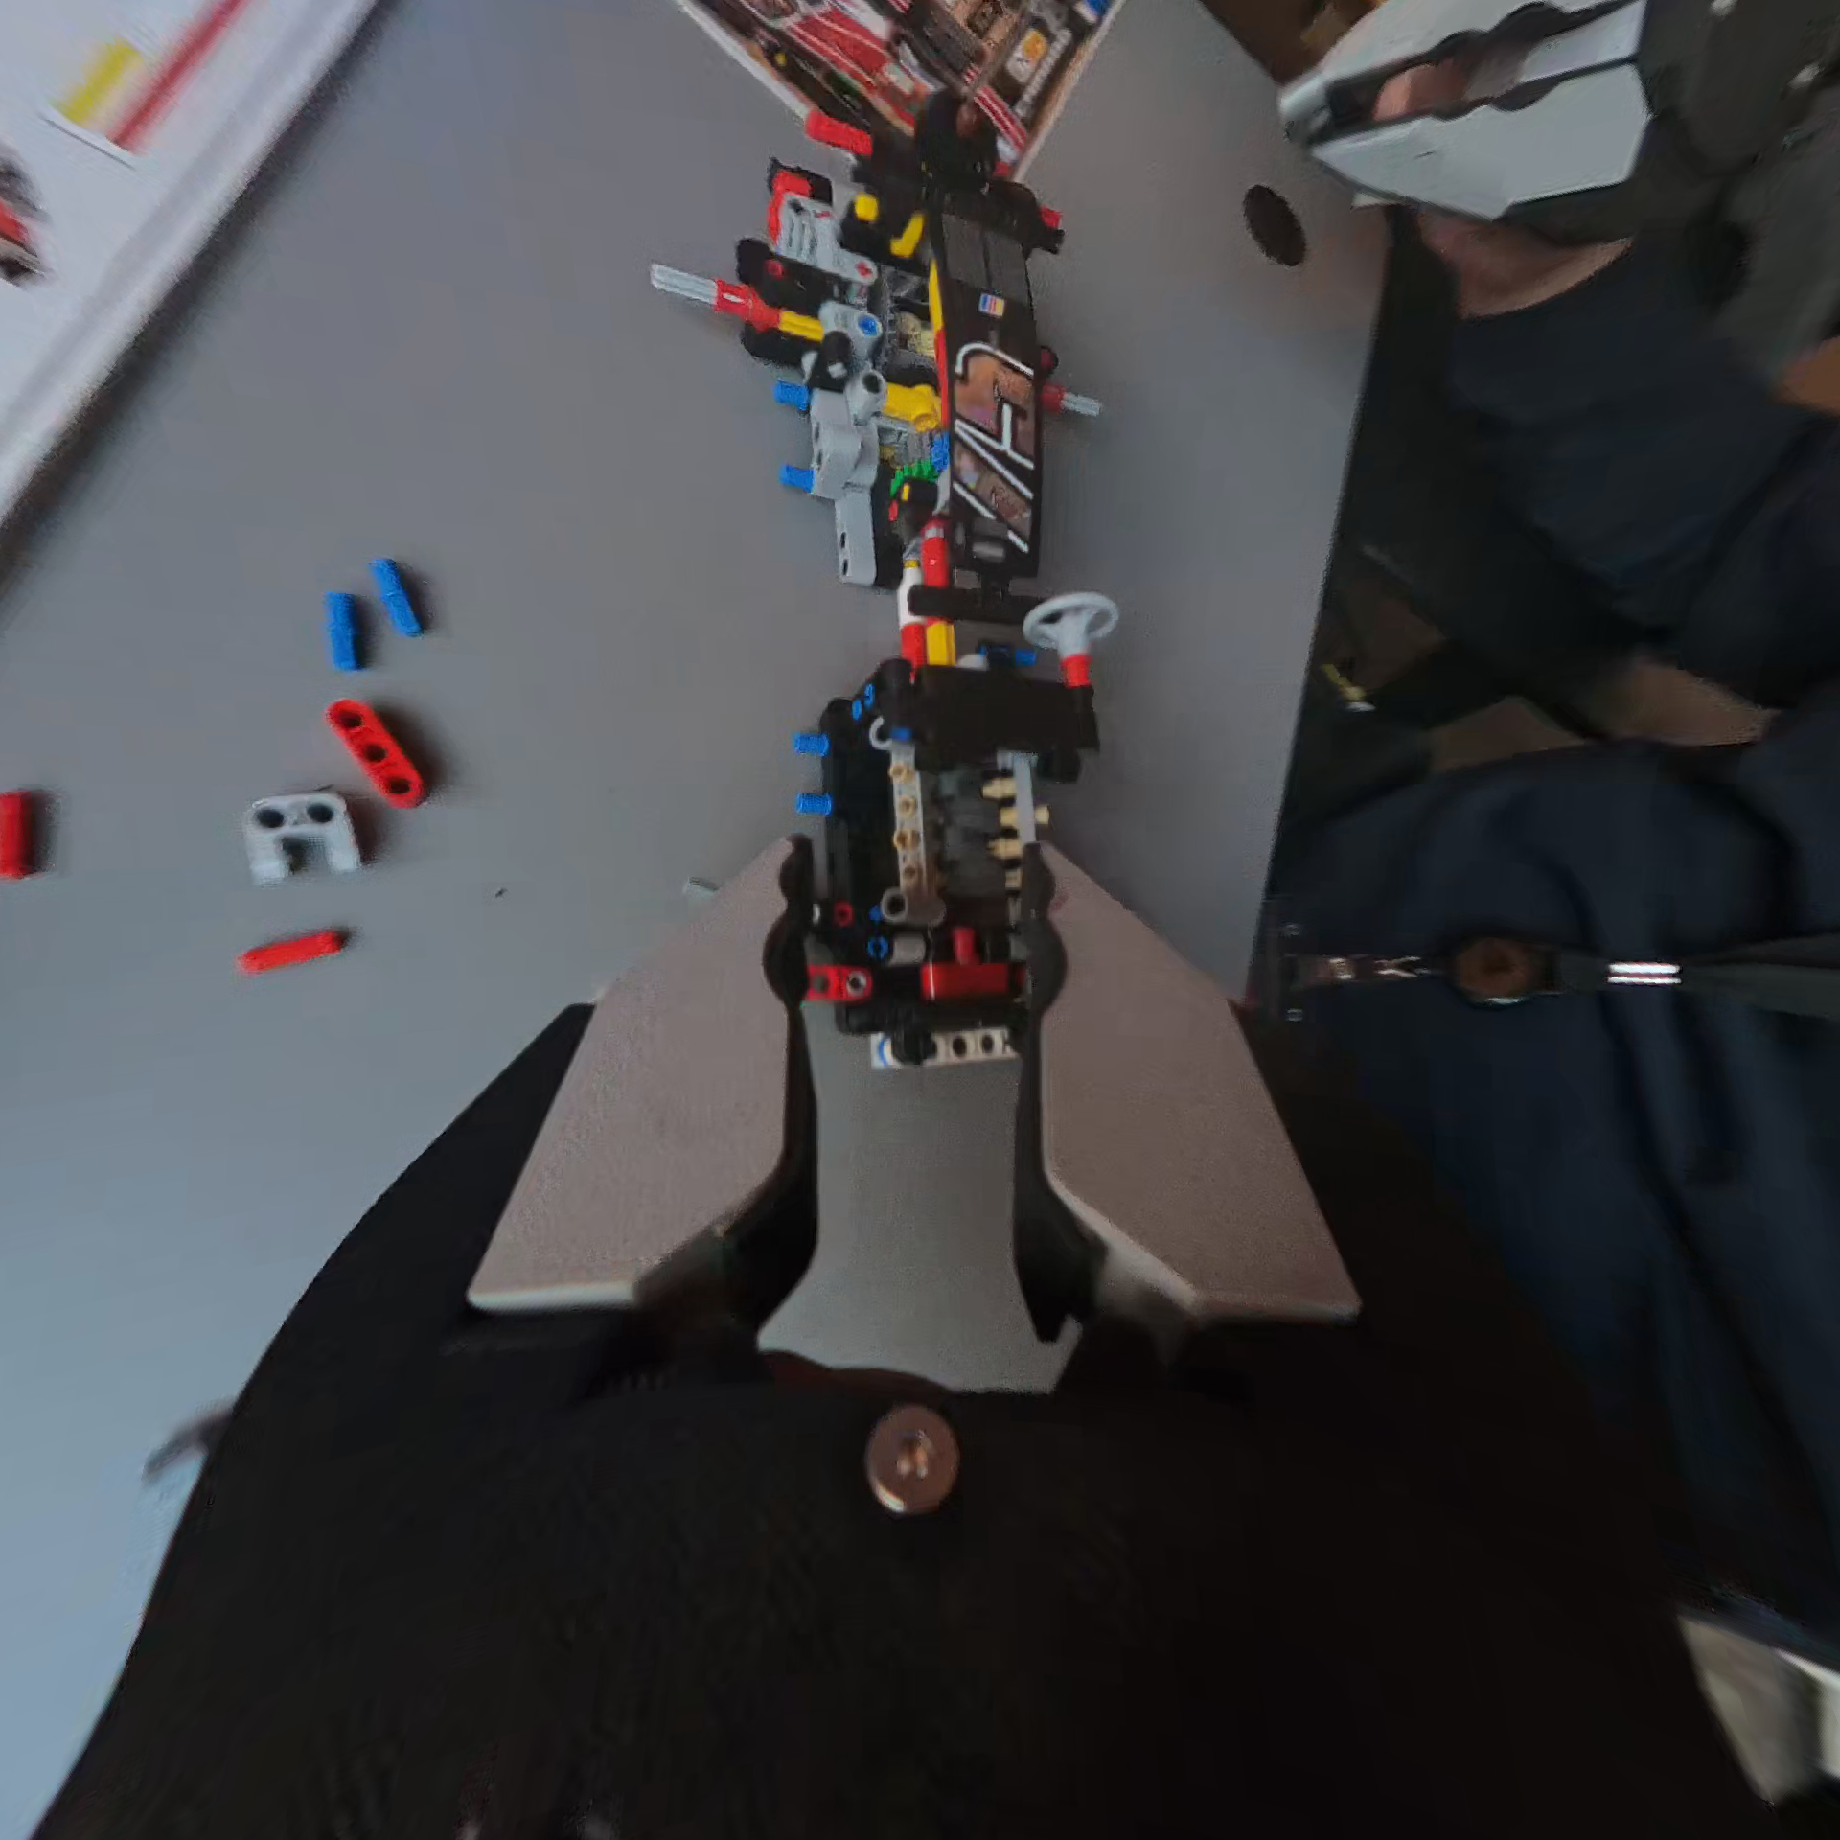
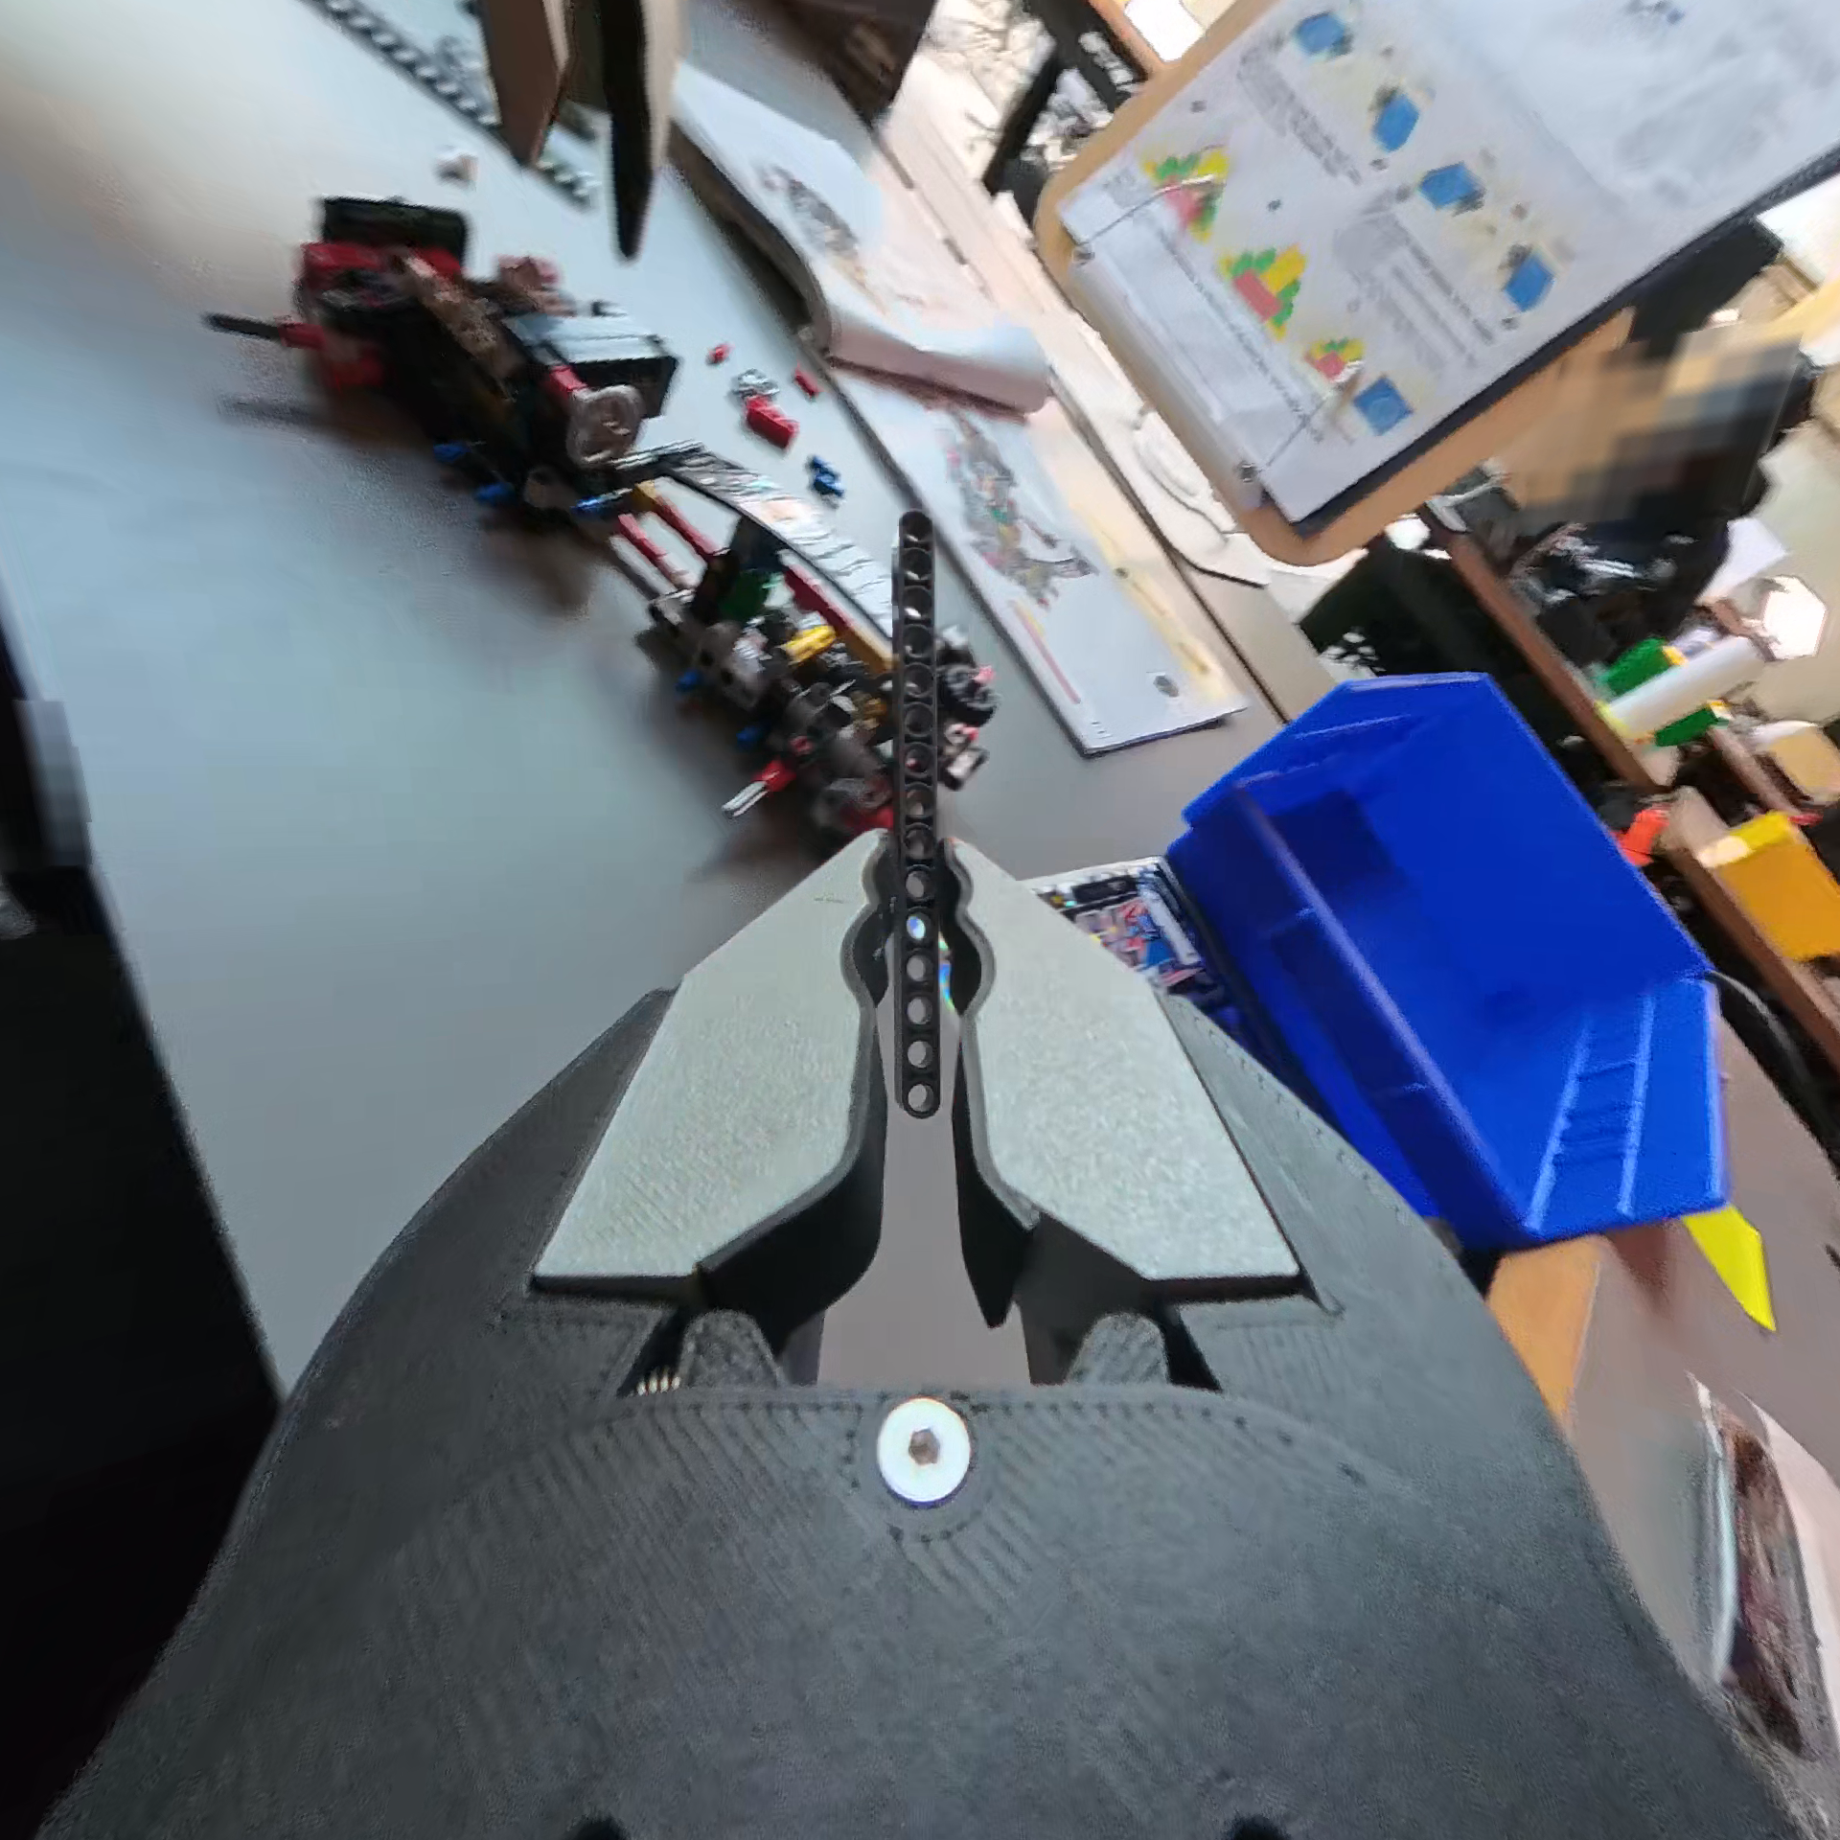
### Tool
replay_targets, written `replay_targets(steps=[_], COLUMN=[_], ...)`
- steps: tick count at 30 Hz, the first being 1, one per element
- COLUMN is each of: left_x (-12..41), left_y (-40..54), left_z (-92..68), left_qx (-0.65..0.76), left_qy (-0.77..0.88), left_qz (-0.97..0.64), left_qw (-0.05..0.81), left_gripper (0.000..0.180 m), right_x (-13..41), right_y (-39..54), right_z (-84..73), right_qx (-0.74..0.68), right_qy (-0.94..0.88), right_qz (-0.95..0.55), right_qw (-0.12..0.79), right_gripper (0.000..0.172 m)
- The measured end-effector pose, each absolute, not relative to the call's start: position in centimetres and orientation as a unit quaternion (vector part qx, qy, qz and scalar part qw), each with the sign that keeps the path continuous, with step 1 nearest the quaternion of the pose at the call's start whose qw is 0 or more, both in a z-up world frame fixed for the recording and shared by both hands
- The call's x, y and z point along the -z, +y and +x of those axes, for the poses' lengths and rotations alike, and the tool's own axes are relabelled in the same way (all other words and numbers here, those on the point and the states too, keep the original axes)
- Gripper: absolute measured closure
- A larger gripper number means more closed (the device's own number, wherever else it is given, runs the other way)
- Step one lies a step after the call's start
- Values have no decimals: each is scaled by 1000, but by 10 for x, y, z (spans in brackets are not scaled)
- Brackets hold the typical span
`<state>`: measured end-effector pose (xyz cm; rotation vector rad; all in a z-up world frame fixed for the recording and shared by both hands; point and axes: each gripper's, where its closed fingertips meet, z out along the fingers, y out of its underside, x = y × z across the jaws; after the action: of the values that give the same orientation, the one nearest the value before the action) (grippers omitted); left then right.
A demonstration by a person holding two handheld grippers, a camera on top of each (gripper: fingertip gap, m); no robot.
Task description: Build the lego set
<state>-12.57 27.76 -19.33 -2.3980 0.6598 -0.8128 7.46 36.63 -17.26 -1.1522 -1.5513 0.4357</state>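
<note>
The left gripper (image 1: 916, 946) clamps the near end of a long brick-built car chassis (image 1: 936, 617) lying on the grey desk (image 1: 558, 498) — probably light but fragile, best gripped at its solid black frame — while the right gripper (image 2: 918, 901) pinches a stiff black holed beam (image 2: 916, 717).

Black ribbed claw (image 2: 918, 866) body, grey fingers (image 2: 757, 1075), silver screw (image 2: 922, 1449)

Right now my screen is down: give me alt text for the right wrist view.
The right gripper is closed on a long black beam with holes, which points forward over a grey table. Beyond it lies a partly built brick model car; a blue bin sits to the right.
</note>
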Motion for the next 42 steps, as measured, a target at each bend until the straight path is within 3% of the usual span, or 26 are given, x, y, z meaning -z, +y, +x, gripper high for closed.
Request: replay_targets(steps=[5, 10, 13, 16, 22, 28, 42], left_x=[189, 198, 203, 201, 221, 226, 219], left_y=[240, 200, 177, 156, 157, 166, 168], left_z=[-143, -133, -131, -127, -132, -124, -129], left_qx=[174, 159, 123, 92, 37, -15, 29], left_qy=[223, 205, 196, 202, 165, 202, 173], left_qz=[-901, -902, -902, -885, -863, -847, -820], left_qw=[328, 345, 365, 410, 476, 492, 545], left_gripper=[107, 100, 94, 94, 97, 112, 122], right_x=[211, 247, 246, 232, 208, 186, 188], right_y=[332, 328, 332, 326, 349, 396, 393], right_z=[74, 60, 56, 63, 73, 92, 89], right_qx=[-196, -148, -132, -154, -273, -237, -294], right_qy=[-749, -794, -783, -767, -646, -548, -551], right_qz=[-471, -480, -498, -504, -569, -591, -593], right_qw=[423, 341, 348, 366, 429, 543, 508], right_gripper=[167, 166, 159, 153, 126, 131, 132])
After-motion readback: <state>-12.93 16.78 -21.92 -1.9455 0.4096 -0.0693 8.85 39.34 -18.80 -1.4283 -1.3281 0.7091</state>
